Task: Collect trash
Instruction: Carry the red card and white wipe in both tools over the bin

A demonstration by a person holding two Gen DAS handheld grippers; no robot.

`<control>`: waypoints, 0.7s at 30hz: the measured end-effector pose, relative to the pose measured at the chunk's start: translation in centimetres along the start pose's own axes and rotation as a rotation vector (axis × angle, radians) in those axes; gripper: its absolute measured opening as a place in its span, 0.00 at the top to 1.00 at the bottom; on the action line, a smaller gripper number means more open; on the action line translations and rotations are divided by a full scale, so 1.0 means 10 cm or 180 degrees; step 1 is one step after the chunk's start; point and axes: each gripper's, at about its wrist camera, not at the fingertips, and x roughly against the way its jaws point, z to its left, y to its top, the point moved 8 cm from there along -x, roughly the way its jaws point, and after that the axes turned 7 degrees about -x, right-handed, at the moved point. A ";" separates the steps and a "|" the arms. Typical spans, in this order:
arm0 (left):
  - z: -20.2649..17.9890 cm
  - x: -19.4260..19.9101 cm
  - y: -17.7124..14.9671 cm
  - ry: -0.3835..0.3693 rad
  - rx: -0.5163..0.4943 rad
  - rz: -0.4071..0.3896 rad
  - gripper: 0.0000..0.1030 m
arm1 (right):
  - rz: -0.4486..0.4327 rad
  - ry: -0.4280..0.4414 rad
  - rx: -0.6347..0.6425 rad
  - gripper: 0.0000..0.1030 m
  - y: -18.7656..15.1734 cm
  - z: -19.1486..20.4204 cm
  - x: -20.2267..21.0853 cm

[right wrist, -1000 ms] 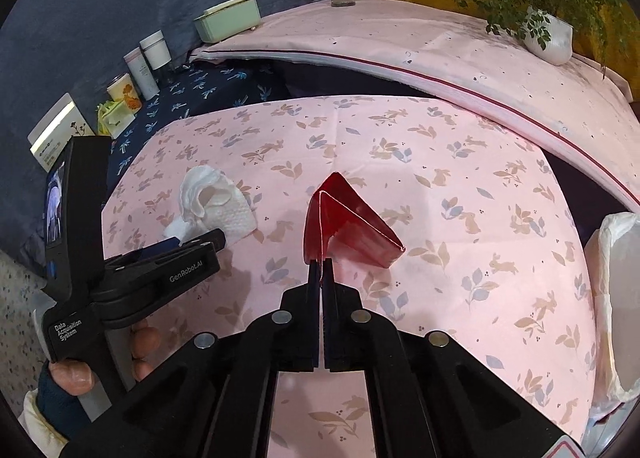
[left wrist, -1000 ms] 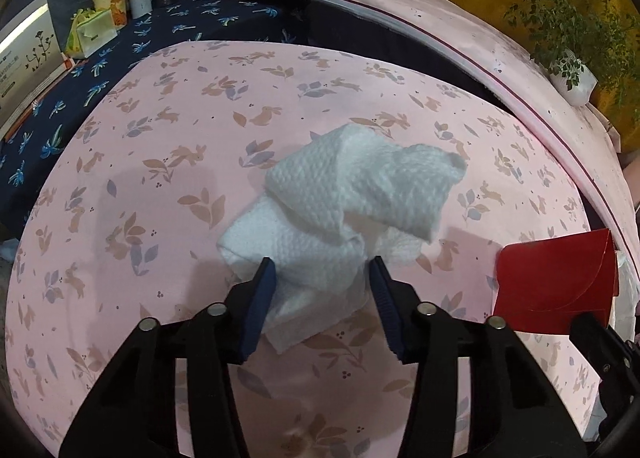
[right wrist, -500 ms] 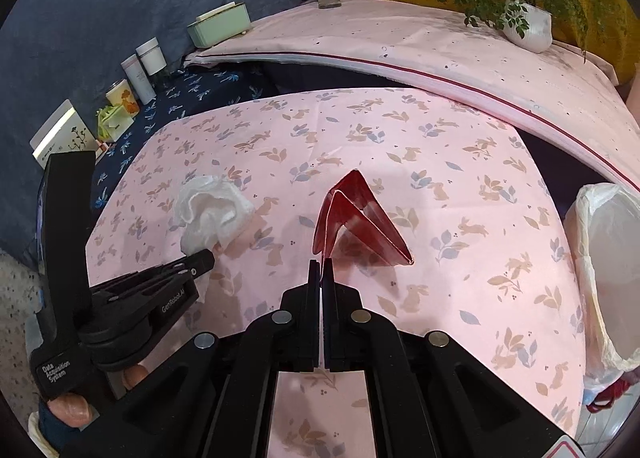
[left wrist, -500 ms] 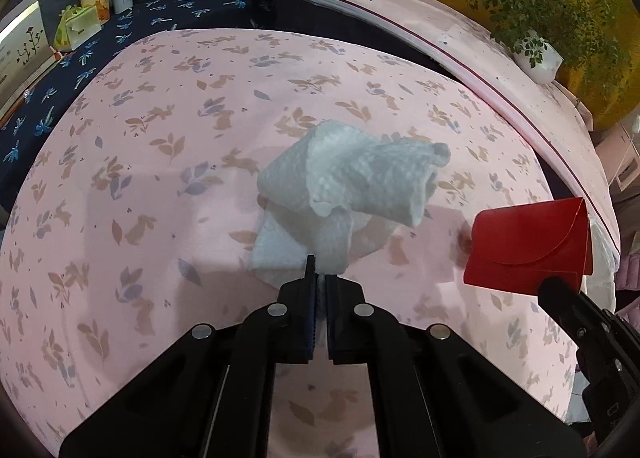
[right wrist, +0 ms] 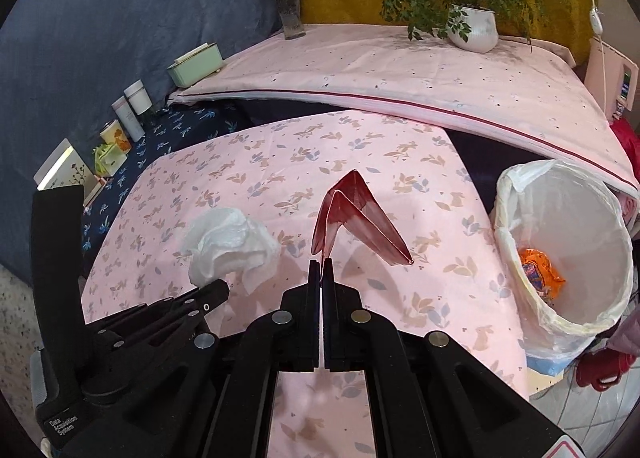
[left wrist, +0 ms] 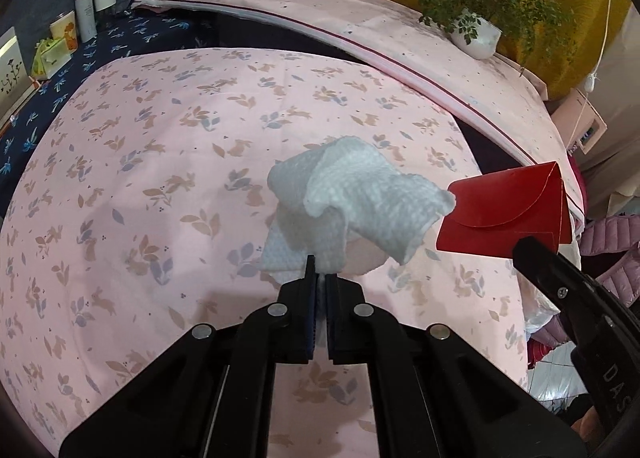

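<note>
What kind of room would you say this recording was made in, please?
Most likely a bedroom or a lived-in home room: a floral pink sheet covers the work surface, skincare jars stand along the edge, and a potted plant and a lined trash bin stand close by.

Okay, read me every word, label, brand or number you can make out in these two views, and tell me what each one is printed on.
"Data Acquisition System": white print on the left gripper's black body, right wrist view.
"DAS": on the right gripper's black body, cut off at the picture's edge, left wrist view.
Containers by the blue wall: labels too small to read.
Card with plant drawings: no legible words.
</note>
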 end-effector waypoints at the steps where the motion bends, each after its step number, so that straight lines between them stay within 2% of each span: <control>1: -0.07 0.02 0.00 -0.0010 -0.0024 -0.0003 0.97 | -0.0014 -0.0003 -0.0014 0.99 0.00 -0.05 0.04; 21: -1.13 0.19 0.03 -0.0185 -0.0459 -0.0087 0.97 | -0.0333 -0.0147 -0.0403 0.99 0.15 -1.03 0.58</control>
